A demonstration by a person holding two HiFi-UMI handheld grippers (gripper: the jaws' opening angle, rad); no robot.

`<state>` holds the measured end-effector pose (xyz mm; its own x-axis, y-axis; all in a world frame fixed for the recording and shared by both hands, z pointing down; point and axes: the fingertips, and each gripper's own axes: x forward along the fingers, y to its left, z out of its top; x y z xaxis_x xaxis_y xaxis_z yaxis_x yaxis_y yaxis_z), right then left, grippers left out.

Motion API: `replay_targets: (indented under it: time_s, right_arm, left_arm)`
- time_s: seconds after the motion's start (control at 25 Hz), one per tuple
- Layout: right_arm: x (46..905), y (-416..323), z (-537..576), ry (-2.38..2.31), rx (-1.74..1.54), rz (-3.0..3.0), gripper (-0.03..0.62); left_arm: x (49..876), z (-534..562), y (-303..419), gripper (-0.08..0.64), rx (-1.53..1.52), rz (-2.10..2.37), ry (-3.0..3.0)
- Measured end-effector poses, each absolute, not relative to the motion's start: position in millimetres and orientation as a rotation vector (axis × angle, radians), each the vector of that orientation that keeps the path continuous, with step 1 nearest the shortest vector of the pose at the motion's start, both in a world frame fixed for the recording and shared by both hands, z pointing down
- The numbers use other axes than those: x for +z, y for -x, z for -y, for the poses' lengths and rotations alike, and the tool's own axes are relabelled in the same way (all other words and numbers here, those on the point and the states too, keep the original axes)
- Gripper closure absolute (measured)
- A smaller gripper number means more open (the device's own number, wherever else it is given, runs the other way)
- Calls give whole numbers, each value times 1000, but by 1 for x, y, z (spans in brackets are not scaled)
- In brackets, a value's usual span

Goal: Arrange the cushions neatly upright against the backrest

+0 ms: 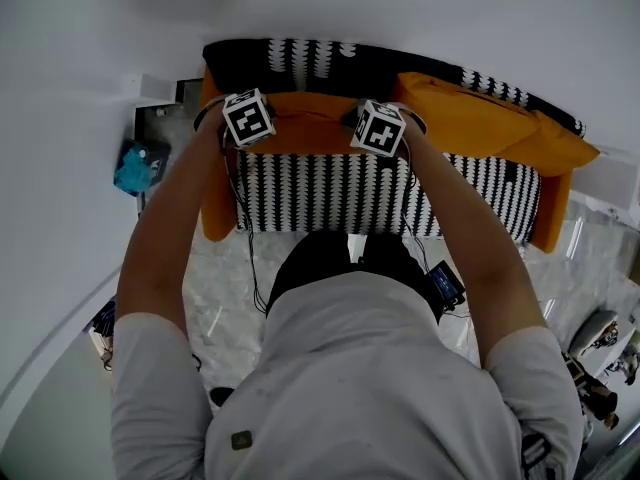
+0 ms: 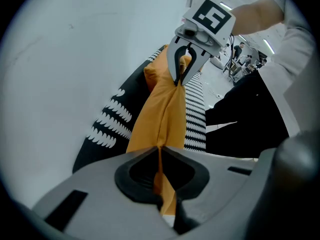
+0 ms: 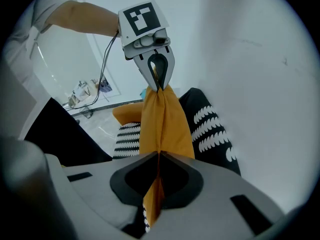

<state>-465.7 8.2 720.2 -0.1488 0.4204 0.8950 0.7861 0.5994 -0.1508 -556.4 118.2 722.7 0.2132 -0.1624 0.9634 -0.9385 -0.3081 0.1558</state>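
An orange cushion (image 1: pixel 305 133) hangs stretched between my two grippers above the black-and-white patterned sofa seat (image 1: pixel 330 193), just in front of the dark patterned backrest (image 1: pixel 300 63). My left gripper (image 1: pixel 250 120) is shut on the cushion's top edge at its left end, and my right gripper (image 1: pixel 380 128) is shut on the same edge at its right end. In the left gripper view the orange fabric (image 2: pixel 160 114) runs from my own jaws (image 2: pixel 160 149) to the right gripper (image 2: pixel 179 81). The right gripper view mirrors this: fabric (image 3: pixel 162 124) between its jaws (image 3: pixel 159 154) and the left gripper (image 3: pixel 160 88). Another orange cushion (image 1: pixel 480 113) leans against the backrest at the right.
The sofa has orange armrests (image 1: pixel 215 213) and stands against a white wall (image 1: pixel 400 8). A blue object (image 1: pixel 135 166) lies on a grey stand left of the sofa. The floor (image 1: pixel 230 288) is pale marble with cables. Clutter sits at the far right (image 1: pixel 600 368).
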Motion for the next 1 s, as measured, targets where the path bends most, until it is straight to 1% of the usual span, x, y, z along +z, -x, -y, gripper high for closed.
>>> replay_targets:
  time_s: [0.52,0.84,1.0]
  right_arm:
    - [762,514,-3,969,-444,1769,561]
    - [781,536,10,920,-477,1769,561]
    - [792,549,20,877,-478,1777,561]
  left_arm:
    - [767,-114,604,535,1198,1031,-1611]
    - [789,-92,636,534,1237,1079,-1603]
    - [786,-68,647,525,1258,1144,-1637]
